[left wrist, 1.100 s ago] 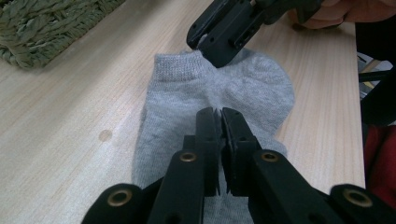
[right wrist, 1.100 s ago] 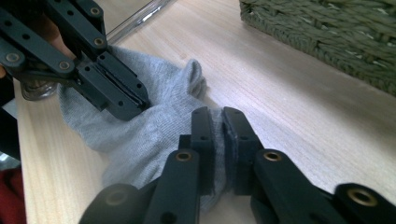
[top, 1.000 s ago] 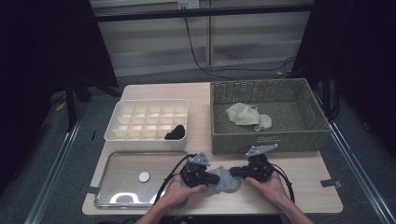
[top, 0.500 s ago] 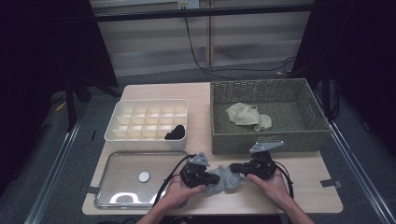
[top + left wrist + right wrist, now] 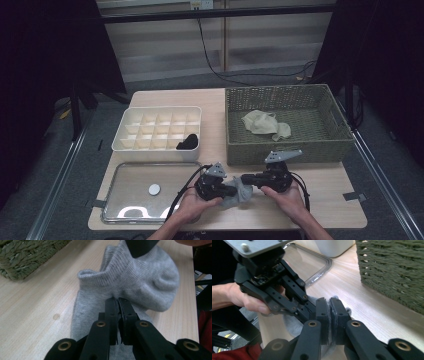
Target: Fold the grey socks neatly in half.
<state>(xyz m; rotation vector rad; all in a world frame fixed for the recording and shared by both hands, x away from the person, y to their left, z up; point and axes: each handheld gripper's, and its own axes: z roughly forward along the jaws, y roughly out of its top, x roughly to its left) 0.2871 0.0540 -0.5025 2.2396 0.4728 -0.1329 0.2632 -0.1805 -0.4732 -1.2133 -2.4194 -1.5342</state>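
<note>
Both pairs of jaws are clenched on the same grey sock (image 5: 239, 194), one from each side. In the left gripper view the jaws of the left gripper (image 5: 118, 301) pinch a fold of the ribbed fabric with almost no gap between them, and the sock bulges beyond them toward 12 o'clock, its cuff curling open at 11 o'clock. In the right gripper view the jaws of the right gripper (image 5: 329, 302) press on a thin strip of grey cloth, with the left gripper (image 5: 287, 293) and the hand that carries it at 10 o'clock, tip to tip with them.

From the high view the sock lies on the worktop (image 5: 325, 195) near its front edge, at about 6 o'clock, bunched between the left gripper (image 5: 231, 190) at its 9 o'clock and the right gripper (image 5: 246, 179) at its 3 o'clock. The two point at each other, level with the worktop. The left hand (image 5: 192, 205) and the right hand (image 5: 287, 197) come in from the bottom edge.

A green woven basket (image 5: 330, 150) stands just past the sock at 1 o'clock, holding a pale crumpled cloth (image 5: 265, 123). At 11 o'clock sits a white divided box (image 5: 125, 145) with a dark item (image 5: 187, 142) in its near right compartment. A clear tray (image 5: 130, 212) at 9 o'clock carries a small white disc (image 5: 154, 189).
</note>
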